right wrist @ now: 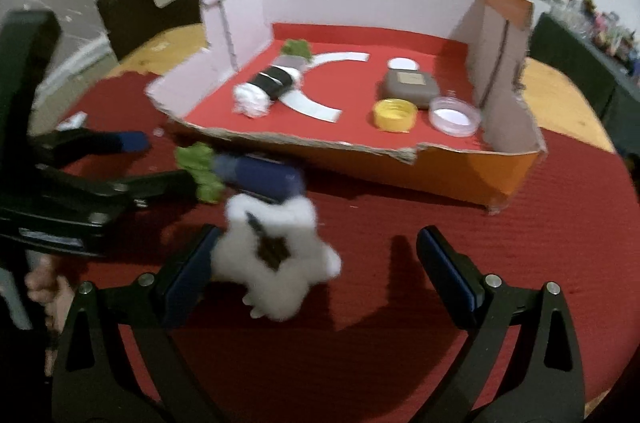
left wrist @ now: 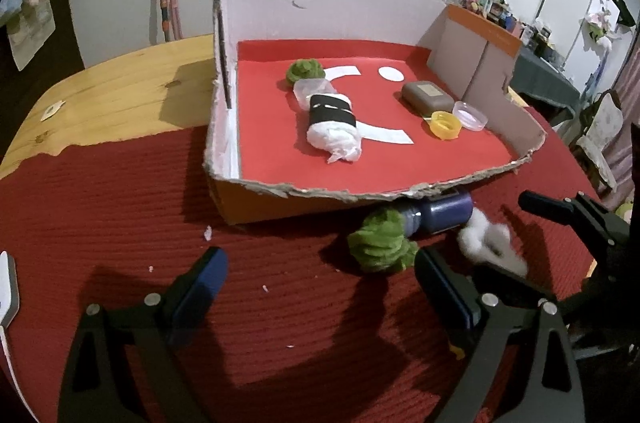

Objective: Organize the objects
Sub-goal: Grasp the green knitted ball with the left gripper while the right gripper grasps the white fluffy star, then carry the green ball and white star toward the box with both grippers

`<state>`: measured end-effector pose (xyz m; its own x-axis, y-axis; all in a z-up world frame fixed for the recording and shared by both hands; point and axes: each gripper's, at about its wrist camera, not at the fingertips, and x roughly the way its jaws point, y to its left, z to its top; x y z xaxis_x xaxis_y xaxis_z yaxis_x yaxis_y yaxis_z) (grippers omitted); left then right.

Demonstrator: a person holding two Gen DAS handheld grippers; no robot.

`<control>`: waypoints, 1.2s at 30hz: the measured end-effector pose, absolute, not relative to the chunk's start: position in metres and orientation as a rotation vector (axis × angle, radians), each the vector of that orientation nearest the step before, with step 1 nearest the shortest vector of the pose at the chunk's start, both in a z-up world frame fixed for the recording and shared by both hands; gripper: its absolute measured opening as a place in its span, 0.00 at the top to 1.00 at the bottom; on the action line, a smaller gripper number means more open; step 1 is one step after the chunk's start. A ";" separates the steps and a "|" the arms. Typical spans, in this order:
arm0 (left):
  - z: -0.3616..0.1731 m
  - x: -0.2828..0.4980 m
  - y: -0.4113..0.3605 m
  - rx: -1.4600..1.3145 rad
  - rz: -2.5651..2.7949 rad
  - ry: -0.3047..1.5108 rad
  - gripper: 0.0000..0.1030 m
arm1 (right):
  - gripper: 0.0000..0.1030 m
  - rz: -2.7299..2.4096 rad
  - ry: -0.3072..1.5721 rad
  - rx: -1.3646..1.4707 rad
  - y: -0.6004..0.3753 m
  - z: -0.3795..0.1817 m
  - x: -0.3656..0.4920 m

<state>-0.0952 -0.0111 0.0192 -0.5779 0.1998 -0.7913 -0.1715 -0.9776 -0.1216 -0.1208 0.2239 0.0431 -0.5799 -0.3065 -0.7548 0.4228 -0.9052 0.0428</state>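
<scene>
Big wooden table [left wrist: 120,83] with a red mat [left wrist: 280,303] over most of it, and a torn cardboard box [right wrist: 460,171] lined in red sitting on the mat. Inside the box: a clear bottle [left wrist: 331,115] lying on its side, wrapped in a black band with white stuffing at one end and green at the other, then a brown soap-like block [left wrist: 427,96], a yellow cap [left wrist: 444,125] and a clear round lid [left wrist: 470,115] bunched by the right wall. Outside, a dark blue bottle [left wrist: 440,213] lies tucked right against the box's front edge, partly under the ragged lip, so its far side is hidden. A green fuzzy wad [left wrist: 380,243] sits at its neck end. The white fluffy wad [right wrist: 276,259] at the other end is blurry, touching the right gripper's [right wrist: 320,263] left finger; both fingers spread wide, grasping nothing. The left gripper [left wrist: 320,283] is spread wide too, nothing between its fingers, with the green wad just beside its right finger.
</scene>
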 end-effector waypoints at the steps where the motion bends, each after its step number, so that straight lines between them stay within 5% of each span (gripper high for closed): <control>1: 0.018 -0.096 -0.009 -1.322 2.611 -0.045 0.07 | 0.04 -2.489 0.202 1.147 0.227 0.043 -0.122; 7: 0.013 -0.101 0.005 -1.316 2.570 -0.026 0.10 | 0.11 -2.500 0.212 1.161 0.237 0.041 -0.124; 13: 0.012 -0.105 0.007 -1.310 2.572 -0.026 0.20 | 0.41 -2.463 0.242 1.159 0.224 0.035 -0.127; 16: 0.013 -0.106 0.009 -1.303 2.568 -0.020 0.30 | 0.51 -2.457 0.238 1.149 0.223 0.037 -0.126; 21: 0.015 -0.103 0.011 -1.284 2.518 -0.059 0.63 | 0.54 -2.451 0.199 1.153 0.228 0.039 -0.126; 26: 0.016 -0.100 0.014 -1.280 2.519 -0.047 0.64 | 0.64 -2.438 0.165 1.150 0.229 0.042 -0.124; 36: 0.020 -0.091 0.010 -1.278 2.523 -0.065 0.65 | 0.64 -2.421 0.106 1.116 0.232 0.052 -0.115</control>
